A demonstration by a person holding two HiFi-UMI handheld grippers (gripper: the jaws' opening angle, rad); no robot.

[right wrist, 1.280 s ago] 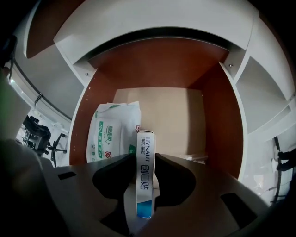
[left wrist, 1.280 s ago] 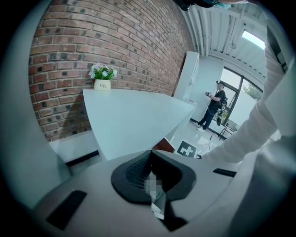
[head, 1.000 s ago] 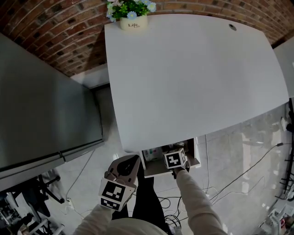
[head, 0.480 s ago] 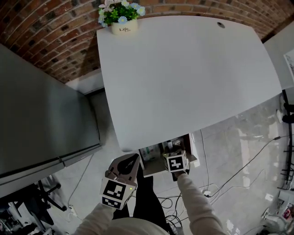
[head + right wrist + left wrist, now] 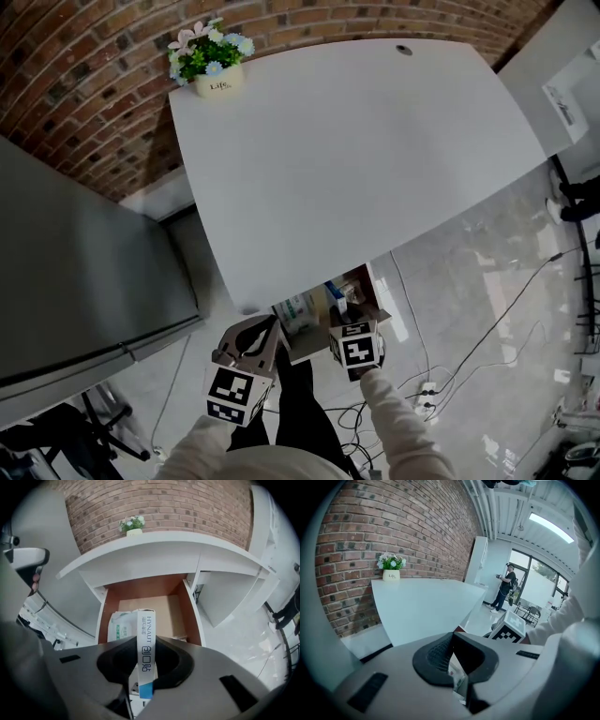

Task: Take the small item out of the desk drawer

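Note:
Under the front edge of the white desk (image 5: 356, 141) the drawer (image 5: 361, 286) stands pulled out, brown inside (image 5: 185, 602). A white pack with green print (image 5: 119, 625) and a flat cardboard-coloured piece (image 5: 154, 604) lie in it. My right gripper (image 5: 144, 674) is shut on a narrow white box with a blue end (image 5: 146, 641) and holds it upright just in front of the drawer. In the head view the right gripper (image 5: 356, 345) hangs at the drawer's near edge and hides the box. My left gripper (image 5: 242, 370), left of the drawer, has its jaws together with nothing between them (image 5: 457, 667).
A flower pot (image 5: 214, 66) stands at the desk's far left corner against the brick wall. A grey cabinet (image 5: 84, 272) fills the left side. Cables (image 5: 431, 375) trail over the glossy floor at right. Far across the room stands a person (image 5: 505, 585).
My right gripper has drawn back out of the drawer toward me with the box, so more of the drawer's inside shows. The head view has swung right. The left gripper has barely moved.

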